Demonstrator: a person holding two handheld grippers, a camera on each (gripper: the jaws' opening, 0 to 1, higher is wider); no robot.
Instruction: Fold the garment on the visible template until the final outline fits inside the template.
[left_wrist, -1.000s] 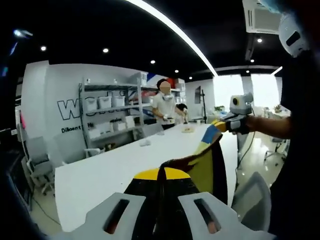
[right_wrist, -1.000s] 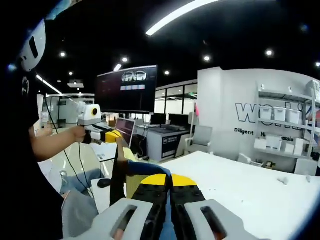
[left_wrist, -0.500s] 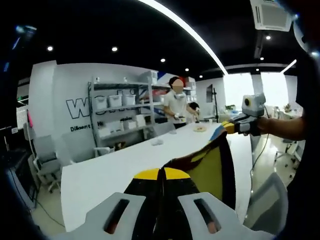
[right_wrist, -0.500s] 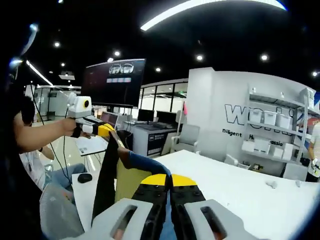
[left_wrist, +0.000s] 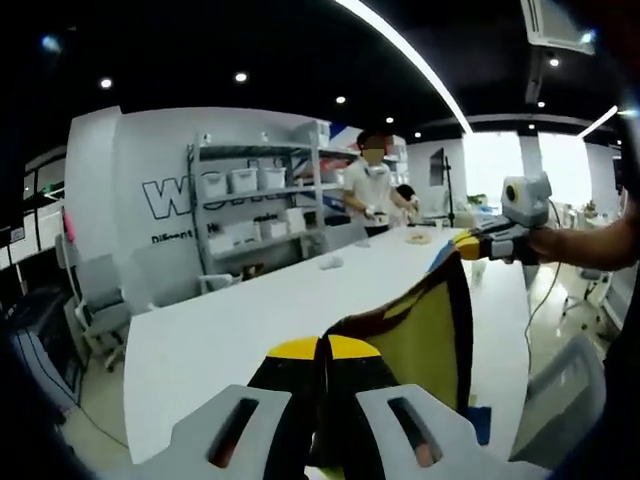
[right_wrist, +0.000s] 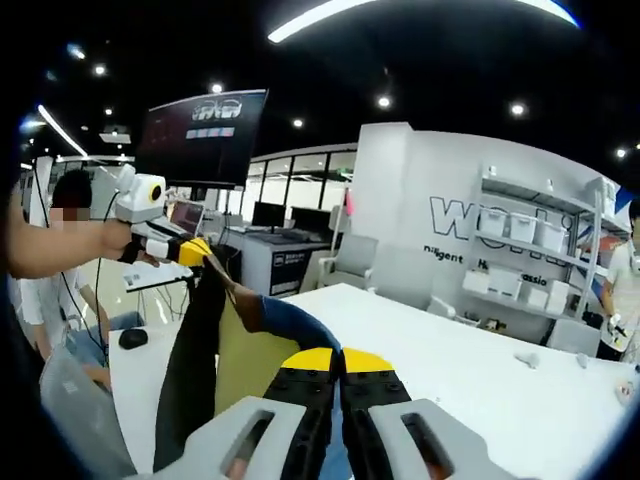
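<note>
Both the left gripper and right gripper are clamped on the yellow-and-black fabric garment, stretched above the long white surface. Keep tension even, lowering it flat onto that surface.

The garment is seen in mustard yellow, edged in black, with a blue patch near the yellow-tipped right gripper — the same blue shows beside the left gripper. Yellow pads over black jaws are worn by both. The table is white.
</note>
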